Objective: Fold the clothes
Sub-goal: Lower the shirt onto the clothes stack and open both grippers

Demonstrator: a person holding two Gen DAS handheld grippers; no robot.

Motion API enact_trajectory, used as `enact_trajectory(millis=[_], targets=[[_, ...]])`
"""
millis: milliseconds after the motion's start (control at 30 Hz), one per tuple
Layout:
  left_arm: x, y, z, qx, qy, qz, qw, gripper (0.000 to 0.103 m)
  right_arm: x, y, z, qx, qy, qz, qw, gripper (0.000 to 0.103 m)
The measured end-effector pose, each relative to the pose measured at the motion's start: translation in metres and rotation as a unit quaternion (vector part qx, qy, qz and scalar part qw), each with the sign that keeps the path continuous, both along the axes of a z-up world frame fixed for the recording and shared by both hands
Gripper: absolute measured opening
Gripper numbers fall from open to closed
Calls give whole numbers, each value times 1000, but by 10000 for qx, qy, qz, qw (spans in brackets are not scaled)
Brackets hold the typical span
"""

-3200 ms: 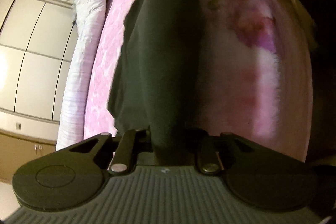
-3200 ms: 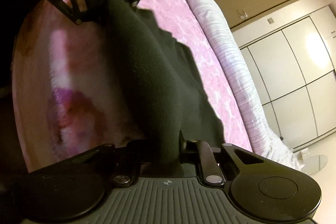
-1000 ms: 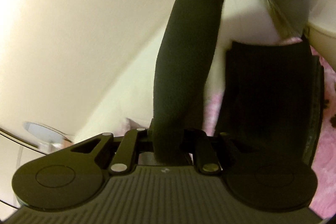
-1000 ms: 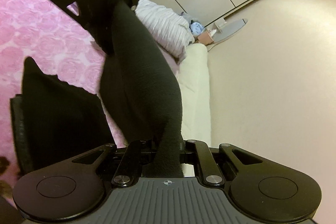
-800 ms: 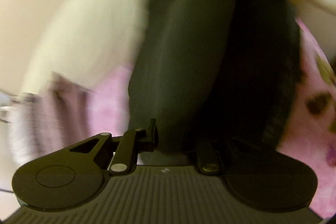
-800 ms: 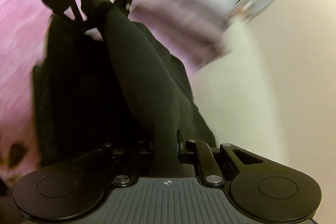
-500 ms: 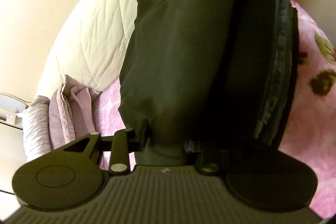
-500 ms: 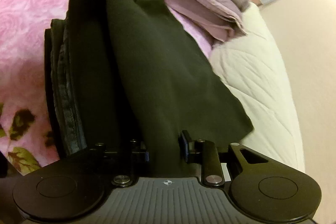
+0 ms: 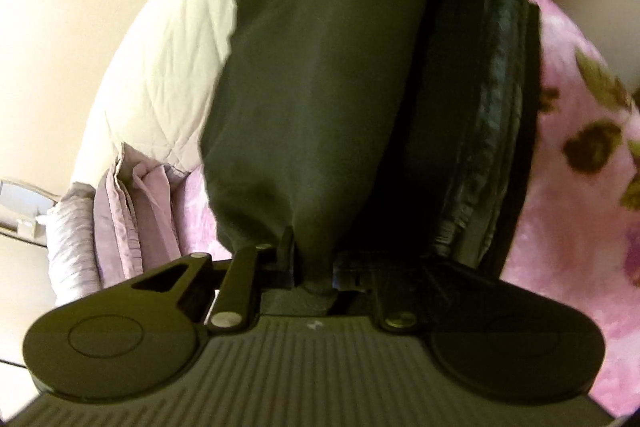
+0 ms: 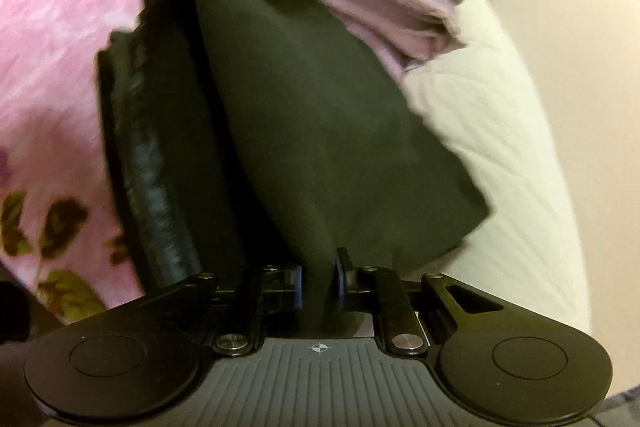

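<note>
Black garment (image 9: pixel 320 99) now lowered onto stack (image 9: pixel 492 131)

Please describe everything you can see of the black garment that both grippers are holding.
The black garment is plain, matte, soft-looking cloth, without visible print or fastenings. It is stretched as a smooth panel between the left gripper and the right gripper, with cloth between both pairs of jaws, which are closing. It hangs low beside a pile of dark folded clothes on the pink flowered blanket. Its far edge overlaps the cream quilt.
</note>
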State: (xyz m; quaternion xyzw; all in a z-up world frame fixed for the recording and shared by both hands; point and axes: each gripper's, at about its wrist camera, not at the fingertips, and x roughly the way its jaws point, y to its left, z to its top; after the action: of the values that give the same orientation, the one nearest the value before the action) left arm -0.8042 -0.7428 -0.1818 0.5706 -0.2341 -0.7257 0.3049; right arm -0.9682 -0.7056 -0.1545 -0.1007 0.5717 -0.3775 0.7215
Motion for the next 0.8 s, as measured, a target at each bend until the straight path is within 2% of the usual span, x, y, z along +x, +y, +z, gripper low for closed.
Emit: enact_trajectory(millis=[67,300,467,533,600,667,800], targets=[[-2,3,2,-66,-41,13,10000,13,2,1,-7,35,100,29,9999,15],[13,13,27,14,26,252,9997,21,3,11,12,-53,153,-276,9995,19],[31,45,48,156,249,745,9968,22,-5,28,25,41,-191,-669,9976,19],[28,51,42,212,377,975,9943,22,-6,31,31,70,-321,-772,9965,19],[30,55,49,250,598,1196,9907,22,-6,32,34,69,-463,-835,9954,19],[28,57,58,135,758,1188,9899,22,-5,30,39,73,-639,-932,9936,19],[14,42,65,257,1157,1256,9850,23,-4,20,45,230,-1065,-1186,9869,19]])
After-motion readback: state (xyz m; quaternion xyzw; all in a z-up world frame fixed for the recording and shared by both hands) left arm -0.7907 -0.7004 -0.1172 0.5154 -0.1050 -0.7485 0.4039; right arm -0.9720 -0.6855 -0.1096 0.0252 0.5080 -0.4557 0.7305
